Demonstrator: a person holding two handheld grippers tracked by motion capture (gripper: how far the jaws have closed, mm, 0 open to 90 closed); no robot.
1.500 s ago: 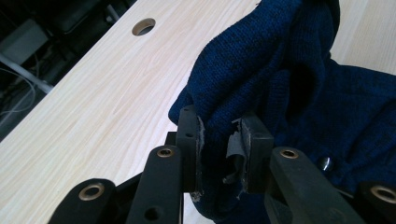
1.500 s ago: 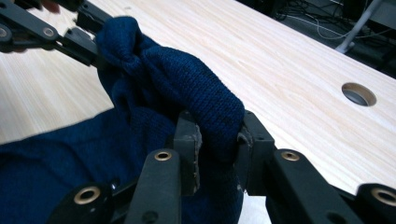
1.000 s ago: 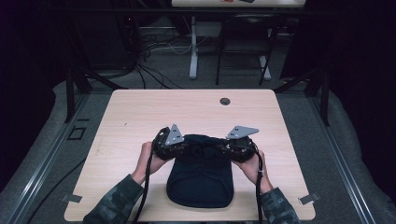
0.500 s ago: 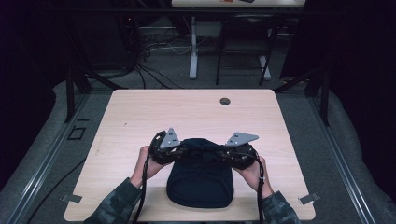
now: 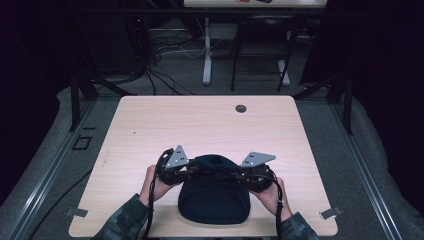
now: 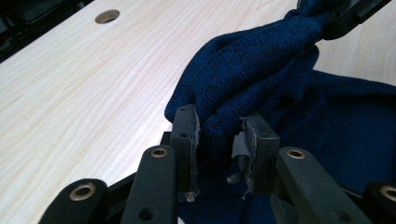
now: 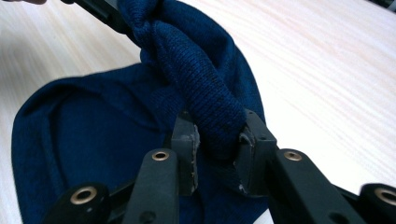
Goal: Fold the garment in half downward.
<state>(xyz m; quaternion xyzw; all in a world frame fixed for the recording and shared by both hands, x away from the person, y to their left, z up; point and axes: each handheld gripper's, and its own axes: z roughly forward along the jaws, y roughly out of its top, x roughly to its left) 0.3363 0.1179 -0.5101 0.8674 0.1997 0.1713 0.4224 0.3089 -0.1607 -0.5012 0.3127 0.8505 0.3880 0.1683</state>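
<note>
Two grippers pinch the dark blue knitted garment [image 5: 214, 200] near the table's [image 5: 150, 125] front edge: the left gripper [image 6: 219, 140] and the right gripper [image 7: 217, 140] each clamp a bunched fold. To lift it well, I think both should rise evenly, keeping the cloth taut.

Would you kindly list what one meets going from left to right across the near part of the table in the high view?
Left hand → left gripper → dark blue knitted cloth → right gripper → right hand.
</note>
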